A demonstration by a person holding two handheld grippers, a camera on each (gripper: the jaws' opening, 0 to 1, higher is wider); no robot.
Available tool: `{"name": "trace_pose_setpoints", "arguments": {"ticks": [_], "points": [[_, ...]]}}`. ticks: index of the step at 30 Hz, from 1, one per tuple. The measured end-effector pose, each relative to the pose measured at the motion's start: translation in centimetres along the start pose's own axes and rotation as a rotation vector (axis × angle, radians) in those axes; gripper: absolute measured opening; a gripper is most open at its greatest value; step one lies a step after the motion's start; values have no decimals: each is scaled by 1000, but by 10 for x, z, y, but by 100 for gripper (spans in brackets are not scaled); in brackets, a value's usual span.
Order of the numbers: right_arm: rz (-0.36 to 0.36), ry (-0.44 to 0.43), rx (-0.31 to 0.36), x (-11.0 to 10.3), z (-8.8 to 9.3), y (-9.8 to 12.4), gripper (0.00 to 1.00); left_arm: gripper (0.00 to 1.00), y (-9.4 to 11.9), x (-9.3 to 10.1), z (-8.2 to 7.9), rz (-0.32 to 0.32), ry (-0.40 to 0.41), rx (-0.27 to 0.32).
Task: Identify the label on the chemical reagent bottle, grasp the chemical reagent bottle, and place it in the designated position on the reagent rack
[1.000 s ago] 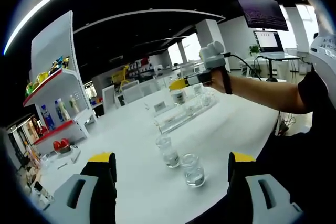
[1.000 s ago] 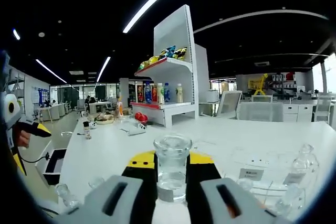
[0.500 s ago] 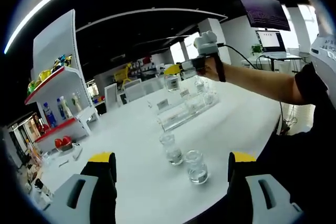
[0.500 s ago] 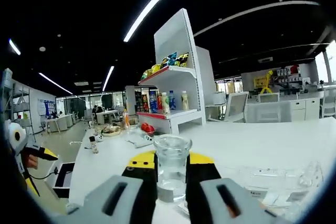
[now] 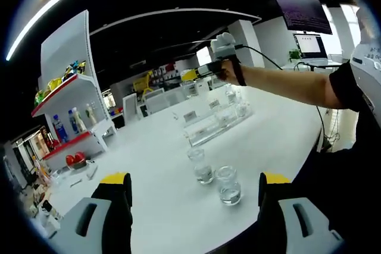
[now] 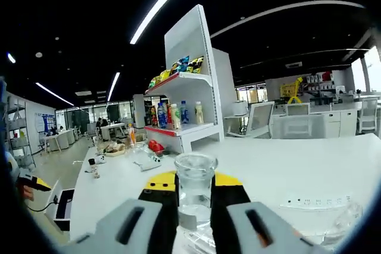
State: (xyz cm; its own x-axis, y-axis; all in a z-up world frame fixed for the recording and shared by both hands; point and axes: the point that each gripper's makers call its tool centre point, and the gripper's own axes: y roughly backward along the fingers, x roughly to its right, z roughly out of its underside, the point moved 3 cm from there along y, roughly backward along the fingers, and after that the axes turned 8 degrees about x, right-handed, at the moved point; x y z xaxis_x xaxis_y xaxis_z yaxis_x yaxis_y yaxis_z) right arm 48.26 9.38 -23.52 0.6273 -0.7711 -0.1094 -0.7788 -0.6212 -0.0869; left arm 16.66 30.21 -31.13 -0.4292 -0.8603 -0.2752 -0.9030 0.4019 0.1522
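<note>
Raised higher than a second ago, the right gripper [image 5: 191, 75] carries the reagent bottle [image 6: 195, 190] above the clear reagent rack [image 5: 215, 124], its jaws clamped on the glass. Two more bottles [image 5: 216, 179] stand on the white table [image 5: 149, 176] ahead of the left gripper [image 5: 195, 221], whose jaws gape apart, holding nothing.

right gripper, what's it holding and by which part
The right gripper holds a clear glass reagent bottle, clamped by its body below the neck. The left gripper is open and holds nothing.
</note>
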Motion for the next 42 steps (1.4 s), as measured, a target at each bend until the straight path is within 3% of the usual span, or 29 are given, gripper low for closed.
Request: {"name": "trace_pose_setpoints", "arguments": {"ticks": [20,24,29,42], "points": [[88,51,-20,46,26,-43,16,88,1,-10,4,-31,6,-21],[88,52,-21,46,27,-44,16,88,0,-9,4,-31,6,-22],[85,101,-48,47,41,-51,16,88,-2,-9,7,-31,8,-29],[88,107,-89,45,66,-59,16,88,1,-13,14,-43,22,-39]]}}
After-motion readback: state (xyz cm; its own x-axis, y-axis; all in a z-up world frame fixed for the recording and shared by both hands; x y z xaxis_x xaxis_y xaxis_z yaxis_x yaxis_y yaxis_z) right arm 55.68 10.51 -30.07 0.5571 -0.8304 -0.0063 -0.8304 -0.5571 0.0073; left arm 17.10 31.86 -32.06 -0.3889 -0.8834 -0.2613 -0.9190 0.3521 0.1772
